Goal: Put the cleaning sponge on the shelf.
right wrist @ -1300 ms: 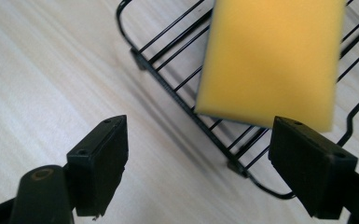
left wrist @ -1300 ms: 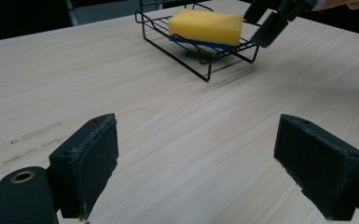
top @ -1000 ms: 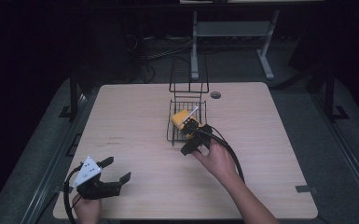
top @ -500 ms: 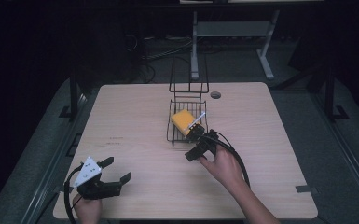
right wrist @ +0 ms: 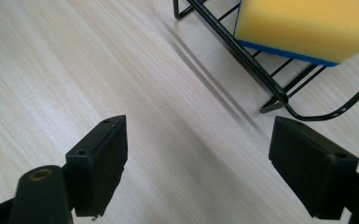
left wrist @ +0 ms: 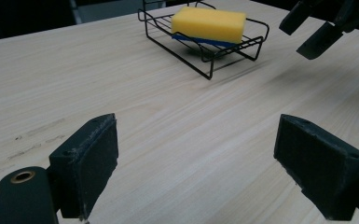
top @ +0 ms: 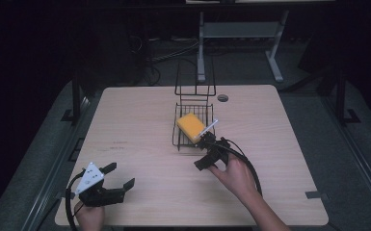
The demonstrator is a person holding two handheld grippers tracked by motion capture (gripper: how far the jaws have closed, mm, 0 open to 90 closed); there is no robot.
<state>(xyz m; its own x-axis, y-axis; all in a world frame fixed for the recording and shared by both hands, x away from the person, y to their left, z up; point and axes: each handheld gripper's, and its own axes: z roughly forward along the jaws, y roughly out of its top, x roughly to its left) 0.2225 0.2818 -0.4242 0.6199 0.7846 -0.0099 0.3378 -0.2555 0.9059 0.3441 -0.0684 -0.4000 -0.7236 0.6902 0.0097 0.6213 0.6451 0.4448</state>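
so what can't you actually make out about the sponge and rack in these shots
- Sponge underside: in the high view and both gripper views it lies against the wire rack; just a blue edge shows.
- Sponge far end: cut off by the right gripper view's top and right edges.
- Rack's upright back: cut off by the left gripper view's top edge.

black grippers point(top: 118, 177) — grey plate, trailing cables

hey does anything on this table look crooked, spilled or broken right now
Nothing is spilled or broken. The yellow sponge lies turned at an angle inside the black wire rack, not square to its sides. Both the left gripper and the right gripper are open and hold nothing.
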